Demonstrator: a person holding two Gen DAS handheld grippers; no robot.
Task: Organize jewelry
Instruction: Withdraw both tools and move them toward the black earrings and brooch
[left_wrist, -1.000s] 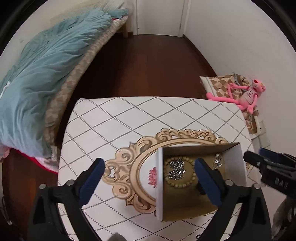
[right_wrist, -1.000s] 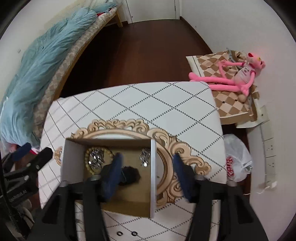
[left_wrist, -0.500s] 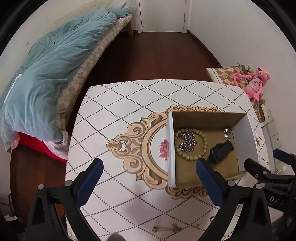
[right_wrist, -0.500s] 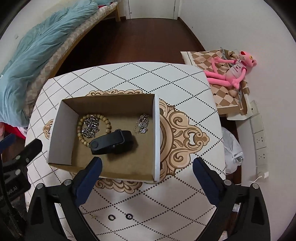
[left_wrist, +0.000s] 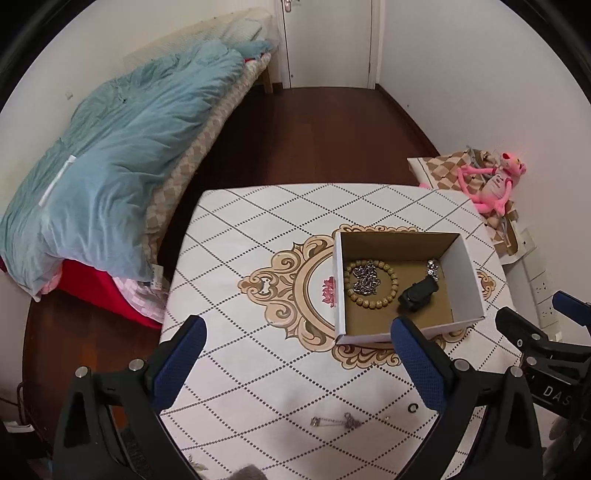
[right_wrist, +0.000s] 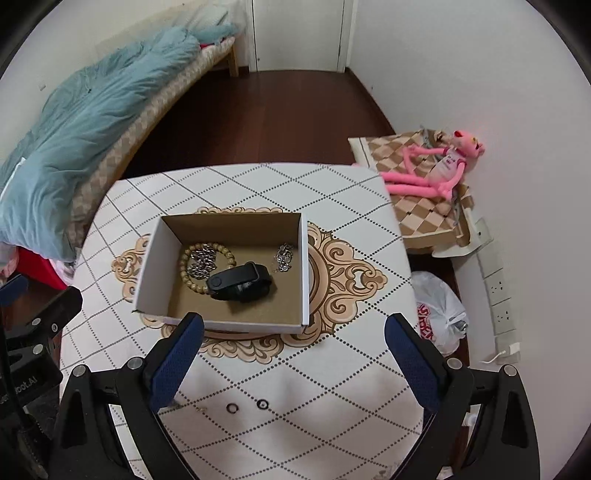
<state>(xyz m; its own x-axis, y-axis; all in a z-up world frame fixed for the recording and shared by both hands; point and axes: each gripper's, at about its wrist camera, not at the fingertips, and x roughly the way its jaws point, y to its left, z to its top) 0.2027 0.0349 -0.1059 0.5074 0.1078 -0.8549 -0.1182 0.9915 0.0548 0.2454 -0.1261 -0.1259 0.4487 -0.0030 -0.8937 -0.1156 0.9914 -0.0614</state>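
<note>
Now box (right_wrist: 225, 291) lies beyond right claw (right_wrist: 293, 349).

small chain (left_wrist: 338, 421) too fine to identify — bed (left_wrist: 110, 177) cut off left

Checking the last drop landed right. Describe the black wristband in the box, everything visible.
The black wristband is a matte, rubbery-looking closed loop with a smooth oblong face, lying on its side on the brown floor of the open cardboard box, near the middle. One end overlaps the wooden bead bracelet; it seems clear of the small silver chain. Neither gripper touches it.
</note>
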